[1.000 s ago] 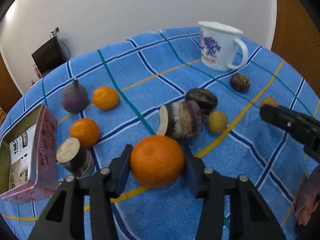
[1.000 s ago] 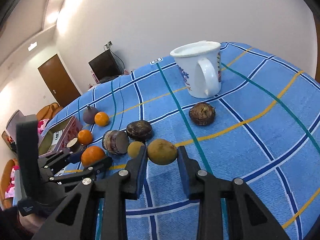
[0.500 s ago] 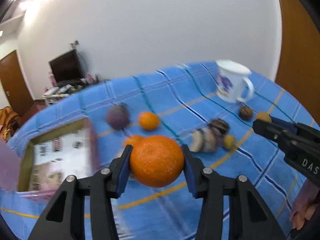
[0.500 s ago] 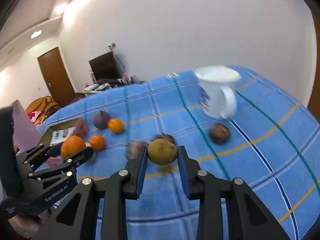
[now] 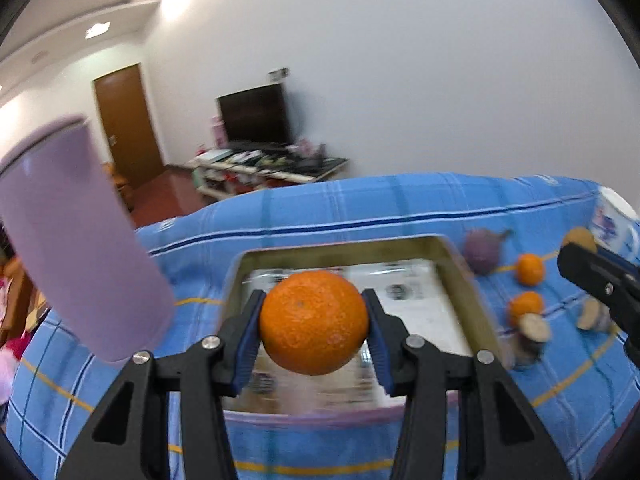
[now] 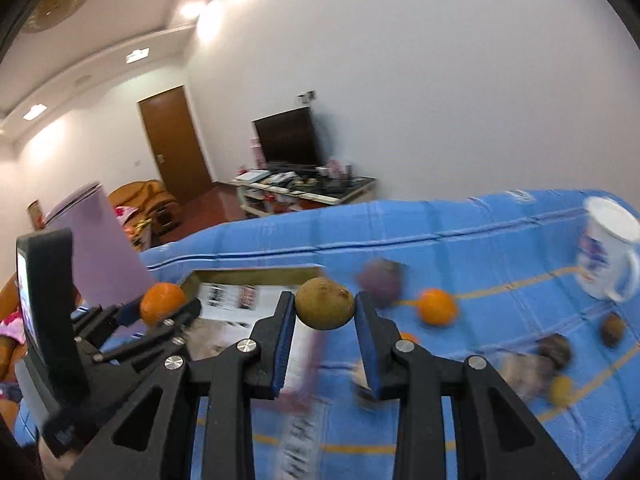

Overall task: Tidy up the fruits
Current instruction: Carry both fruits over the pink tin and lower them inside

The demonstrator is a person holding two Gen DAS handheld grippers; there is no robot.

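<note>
My left gripper (image 5: 314,326) is shut on a large orange (image 5: 314,322) and holds it above the open pink box (image 5: 460,276), whose lid (image 5: 76,236) stands up at the left. My right gripper (image 6: 325,312) is shut on a brown-green round fruit (image 6: 325,303) and holds it in the air near the box's right edge (image 6: 256,272). The left gripper with its orange (image 6: 162,304) also shows in the right wrist view. Loose on the blue checked cloth (image 6: 480,248) lie a purple fruit (image 6: 380,284), oranges (image 6: 436,306) and dark fruits (image 6: 554,350).
A white mug (image 6: 608,256) with a blue print stands at the far right of the table. A cut brown piece (image 5: 534,330) lies just right of the box. Beyond the table are a TV stand (image 6: 304,188), a door and a sofa.
Both grippers have swung left with their fruits, from over the fruit pile to the box. The left gripper's orange now hangs over the box's inside.
</note>
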